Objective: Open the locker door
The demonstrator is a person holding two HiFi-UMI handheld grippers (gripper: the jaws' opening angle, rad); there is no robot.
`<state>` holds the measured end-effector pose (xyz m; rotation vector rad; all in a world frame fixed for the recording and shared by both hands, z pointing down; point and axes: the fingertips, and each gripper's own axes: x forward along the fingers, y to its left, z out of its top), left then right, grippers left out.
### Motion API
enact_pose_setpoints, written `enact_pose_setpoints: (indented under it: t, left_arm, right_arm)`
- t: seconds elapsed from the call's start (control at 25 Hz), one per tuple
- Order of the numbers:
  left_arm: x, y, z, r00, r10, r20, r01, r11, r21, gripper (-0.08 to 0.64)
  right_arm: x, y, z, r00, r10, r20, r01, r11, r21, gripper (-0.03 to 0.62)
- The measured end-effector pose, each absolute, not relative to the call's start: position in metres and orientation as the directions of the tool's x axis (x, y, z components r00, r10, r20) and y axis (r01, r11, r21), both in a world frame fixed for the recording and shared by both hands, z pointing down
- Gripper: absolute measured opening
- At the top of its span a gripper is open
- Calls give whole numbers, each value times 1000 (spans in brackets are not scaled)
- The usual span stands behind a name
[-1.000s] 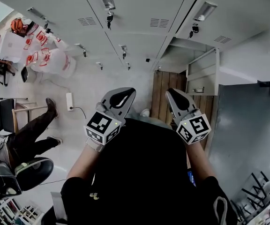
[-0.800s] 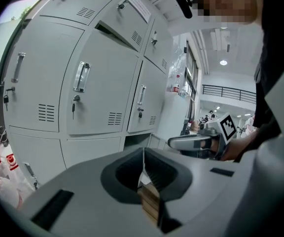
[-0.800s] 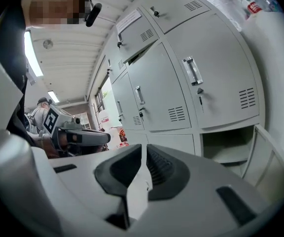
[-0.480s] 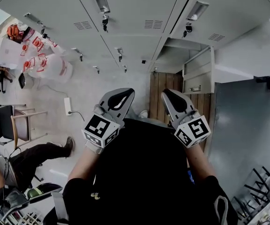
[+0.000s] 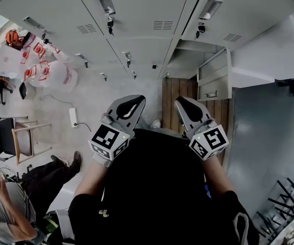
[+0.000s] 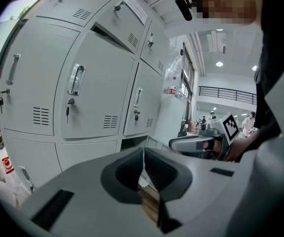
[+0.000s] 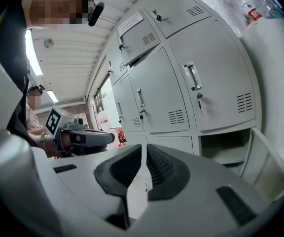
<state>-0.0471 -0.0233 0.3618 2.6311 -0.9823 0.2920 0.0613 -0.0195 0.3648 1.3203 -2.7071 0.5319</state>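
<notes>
Status: one low locker door (image 5: 214, 78) is seen swung out from the bank. Its compartment (image 5: 189, 61) is exposed, and a bare floor inside is made out in the right gripper view. Every other door in frame is seen shut, e.g. the upper door (image 5: 137, 11) w/ its handle (image 5: 103, 1) and a key (image 5: 109, 23) hanging in the lock.

Left gripper (image 5: 136, 100): jaws are closed together, nothing between them. Right gripper (image 5: 181, 102): same, pads met, empty. Both are held close in front of the chest, side by side, well apart from the lockers; no door or handle is touched.

Progress (judged, not seen): two readings fit.
- If the swung-out door is the task's door, the wanted end state is already there and nothing is left to do.
- If one of the shut doors is meant, the handle pull is left to do.

Which one holds can't be settled from these pics, so no next move is noted.

Hidden / hard to read:
- The lower middle of the head view is blocked by a black top (image 5: 157, 188).
- The hinge side of the open door and the depth of the compartment aren't made out.
- Whether the shut doors are locked can't be told.
- The lower half of each gripper view is filled by the gripper's own body.
- A person (image 5: 9, 218) is cut off at the lower-left edge.
- Fisheye bend makes door angles unreliable.
</notes>
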Motion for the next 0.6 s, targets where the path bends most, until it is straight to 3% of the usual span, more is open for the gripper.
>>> enact_pose_setpoints:
  t: [0.6]
  left_arm:
    - [-46,-17,364,736,-605,303,-671,-709,215,25]
  right_arm:
    - [70,-13,370,-607,-763,220,-789,547,-280,52]
